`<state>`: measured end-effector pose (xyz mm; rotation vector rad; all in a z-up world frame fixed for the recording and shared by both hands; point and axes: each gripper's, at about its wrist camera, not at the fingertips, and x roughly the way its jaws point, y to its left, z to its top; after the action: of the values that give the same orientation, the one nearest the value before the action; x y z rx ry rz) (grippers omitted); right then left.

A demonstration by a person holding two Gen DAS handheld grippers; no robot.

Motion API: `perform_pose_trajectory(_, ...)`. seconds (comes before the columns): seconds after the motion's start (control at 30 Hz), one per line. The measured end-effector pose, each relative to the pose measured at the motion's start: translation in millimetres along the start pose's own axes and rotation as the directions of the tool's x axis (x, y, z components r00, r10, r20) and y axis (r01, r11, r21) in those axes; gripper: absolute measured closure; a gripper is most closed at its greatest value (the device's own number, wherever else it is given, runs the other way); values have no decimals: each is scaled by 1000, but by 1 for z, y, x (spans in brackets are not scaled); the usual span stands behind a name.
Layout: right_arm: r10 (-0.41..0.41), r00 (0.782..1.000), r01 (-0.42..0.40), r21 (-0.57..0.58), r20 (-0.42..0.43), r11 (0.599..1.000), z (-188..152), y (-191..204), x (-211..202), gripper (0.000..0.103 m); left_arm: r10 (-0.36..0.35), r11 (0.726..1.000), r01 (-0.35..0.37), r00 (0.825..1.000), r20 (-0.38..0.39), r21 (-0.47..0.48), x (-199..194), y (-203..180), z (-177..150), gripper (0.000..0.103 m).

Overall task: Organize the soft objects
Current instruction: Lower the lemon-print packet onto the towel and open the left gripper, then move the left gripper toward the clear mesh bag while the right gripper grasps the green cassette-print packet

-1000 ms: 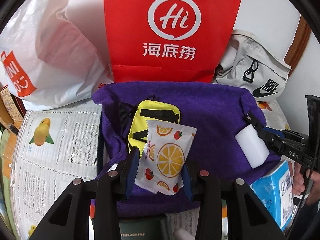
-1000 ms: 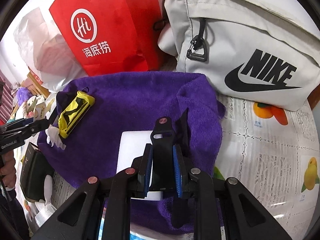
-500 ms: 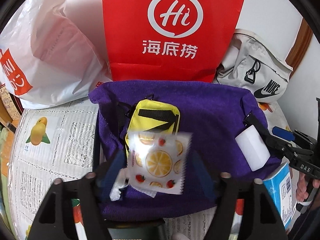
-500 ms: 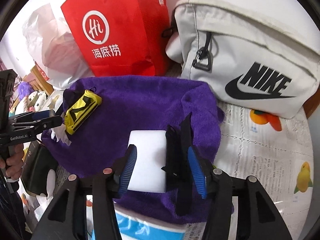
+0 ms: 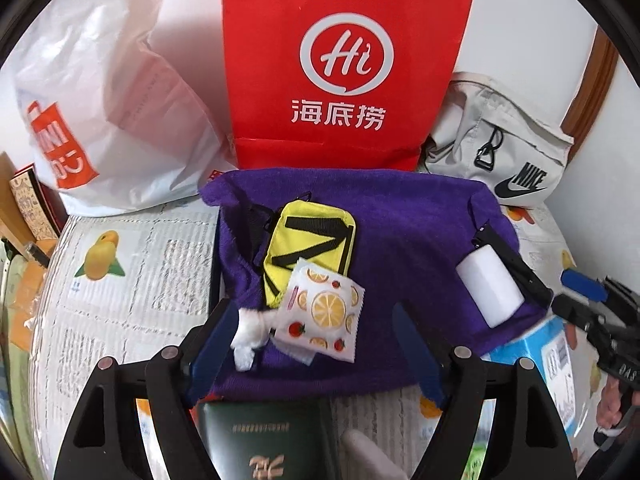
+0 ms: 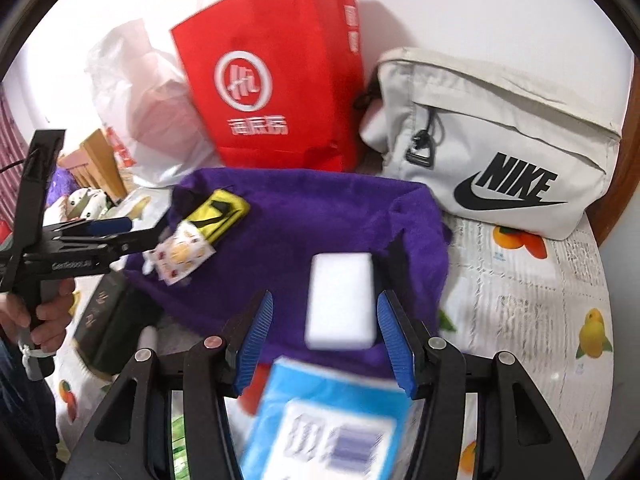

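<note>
A purple towel (image 5: pixel 404 216) is spread on the table. On it lie a yellow pouch (image 5: pixel 308 240), a fruit-print packet (image 5: pixel 324 312) leaning on the pouch's near end, and a white sponge block (image 5: pixel 490 288) at the right. My left gripper (image 5: pixel 314 348) stands open just short of the packet, touching nothing. In the right wrist view the sponge (image 6: pixel 342 300) lies between the open fingers of my right gripper (image 6: pixel 325 340), its pads clear of it. A black strap piece (image 6: pixel 396 254) rests beside the sponge. The left gripper (image 6: pixel 132 232) shows at the left, next to the packet (image 6: pixel 180 254).
Behind the towel stand a red paper bag (image 5: pixel 344 60), a white plastic bag (image 5: pixel 108 112) and a grey Nike bag (image 6: pixel 500 152). A blue tissue pack (image 6: pixel 332 420) and a dark green booklet (image 5: pixel 264 440) lie at the near edge. A fruit-print cloth (image 6: pixel 520 300) covers the table.
Both grippers opened and drew back and up. The left one let go of the fruit-print packet, which dropped onto the towel. The right one released the black strap piece beside the sponge.
</note>
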<state>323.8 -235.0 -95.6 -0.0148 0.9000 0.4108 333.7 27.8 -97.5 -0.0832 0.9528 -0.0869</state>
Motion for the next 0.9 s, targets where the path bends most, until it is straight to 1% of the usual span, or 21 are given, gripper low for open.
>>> perform_pose_trajectory(0.2, 55, 998, -55, -17, -20, 998, -34, 40, -21, 48, -13, 1000, 14, 1000, 10, -19, -29, 8, -23, 25)
perform_pose_trajectory(0.27, 88, 996, -89, -39, -24, 995, -49, 57, -25, 41, -22, 999, 22, 1000, 14, -28, -37, 12, -33, 25)
perform_pose_trajectory(0.3, 101, 995, -102, -52, -27, 993, -57, 66, -28, 34, -28, 999, 29, 999, 15, -34, -42, 14, -38, 25)
perform_pose_trajectory(0.4, 115, 992, -119, -84, -47, 989, -78, 88, -31, 31, -42, 998, 42, 999, 12, -45, -52, 20, -53, 25)
perform_pose_trajectory(0.47, 119, 991, -125, -97, -65, 987, -92, 101, -30, 26, -49, 997, 50, 999, 16, -52, -58, 24, -62, 25)
perform_pose_trajectory(0.57, 101, 991, -110, -91, -92, 990, -107, 114, -25, 25, -57, 996, 58, 998, 19, -67, -65, 29, -75, 25)
perform_pose_trajectory(0.67, 40, 996, -46, -87, -74, 995, -117, 124, -21, 25, -72, 994, 73, 997, 18, -77, -69, 33, -87, 25)
perform_pose_trajectory(0.8, -20, 998, 12, -125, -63, 992, -126, 135, -12, 25, -88, 993, 88, 996, -3, -84, -68, 38, -101, 25)
perform_pose_trajectory(0.9, -55, 994, 42, -138, -90, 990, -130, 136, 1, 25, -95, 992, 94, 995, -10, -90, -68, 42, -109, 25)
